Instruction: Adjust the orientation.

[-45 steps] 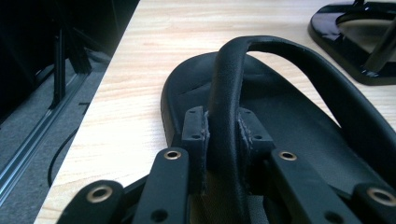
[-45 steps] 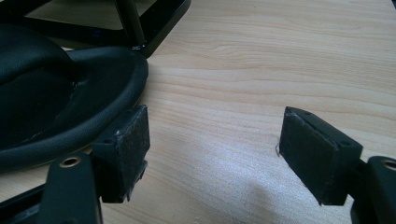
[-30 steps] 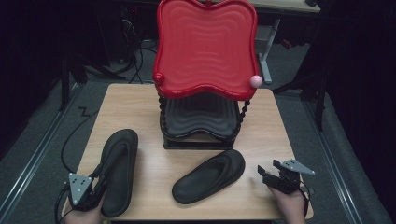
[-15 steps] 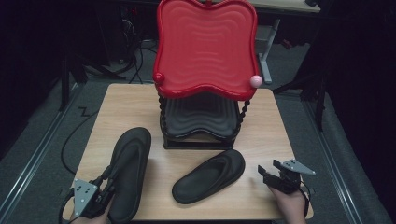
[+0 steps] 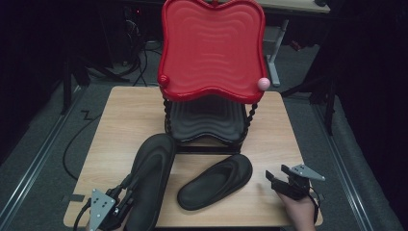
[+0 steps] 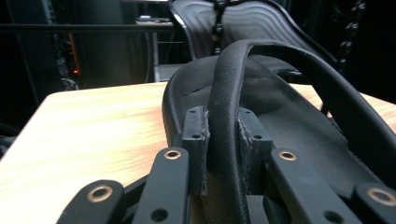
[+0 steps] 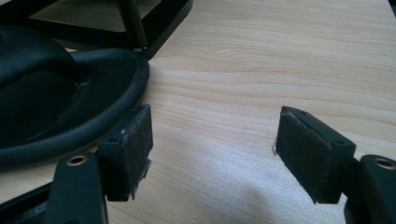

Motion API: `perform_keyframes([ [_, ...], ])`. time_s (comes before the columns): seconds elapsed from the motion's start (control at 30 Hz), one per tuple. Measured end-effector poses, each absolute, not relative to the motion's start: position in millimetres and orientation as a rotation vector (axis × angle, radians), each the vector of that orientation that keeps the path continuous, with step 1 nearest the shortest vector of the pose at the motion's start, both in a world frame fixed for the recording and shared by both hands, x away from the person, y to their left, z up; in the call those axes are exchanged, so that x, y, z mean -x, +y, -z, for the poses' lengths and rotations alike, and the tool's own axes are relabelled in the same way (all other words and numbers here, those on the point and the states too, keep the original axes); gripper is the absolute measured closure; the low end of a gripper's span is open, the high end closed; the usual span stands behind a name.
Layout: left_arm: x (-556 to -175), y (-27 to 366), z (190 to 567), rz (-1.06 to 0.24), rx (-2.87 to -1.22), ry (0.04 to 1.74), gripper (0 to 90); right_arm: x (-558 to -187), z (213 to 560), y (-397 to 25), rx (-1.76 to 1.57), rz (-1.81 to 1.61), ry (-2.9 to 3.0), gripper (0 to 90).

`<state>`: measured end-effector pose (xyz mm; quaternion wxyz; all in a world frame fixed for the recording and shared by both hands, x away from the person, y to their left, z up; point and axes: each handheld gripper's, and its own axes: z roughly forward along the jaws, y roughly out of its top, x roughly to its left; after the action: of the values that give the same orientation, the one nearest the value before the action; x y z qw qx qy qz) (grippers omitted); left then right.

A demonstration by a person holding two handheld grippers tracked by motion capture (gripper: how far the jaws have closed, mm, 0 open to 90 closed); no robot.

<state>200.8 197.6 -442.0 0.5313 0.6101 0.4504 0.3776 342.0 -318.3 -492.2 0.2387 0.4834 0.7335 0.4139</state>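
Observation:
Two black flip-flop sandals lie on the wooden table [image 5: 120,115]. The left sandal [image 5: 151,173] points its toe at the rack, and my left gripper [image 5: 125,189] is at its heel end, near the table's front edge. In the left gripper view my left gripper [image 6: 223,140] is shut on that sandal's strap [image 6: 224,93]. The right sandal [image 5: 216,180] lies slanted in the middle front. To its right, my right gripper [image 5: 273,180] stands open, a little apart from it. In the right gripper view my right gripper [image 7: 219,149] has bare wood between its pads, with the sandal [image 7: 56,107] beside the left pad.
A two-tier rack stands at the table's back middle, with a red wavy tray [image 5: 211,48] on top and a black tray [image 5: 207,120] below. A pink ball [image 5: 263,83] caps one post. Bare wood lies at the left and far right.
My left gripper has dragged the left sandal to the right and forward, so its toe now lies near the rack's base. The right gripper and right sandal have not moved.

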Motion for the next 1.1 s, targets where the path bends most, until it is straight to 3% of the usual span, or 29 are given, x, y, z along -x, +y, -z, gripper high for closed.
perform_keyframes([
  [0.23, -208, 177, 439, -0.873, -1.463, 1.021, 76.0, -336, 490, -322, -1.321, -1.123, 1.995, 27.6],
  [0.53, -249, 145, 434, -0.849, -1.492, 0.994, 76.1, -314, 486, -336, -1.308, -1.107, 1.964, 27.6],
  [1.1, -310, 108, 410, -0.987, -1.470, 0.967, 76.3, -308, 473, -318, -1.185, -1.180, 1.981, 25.1],
])
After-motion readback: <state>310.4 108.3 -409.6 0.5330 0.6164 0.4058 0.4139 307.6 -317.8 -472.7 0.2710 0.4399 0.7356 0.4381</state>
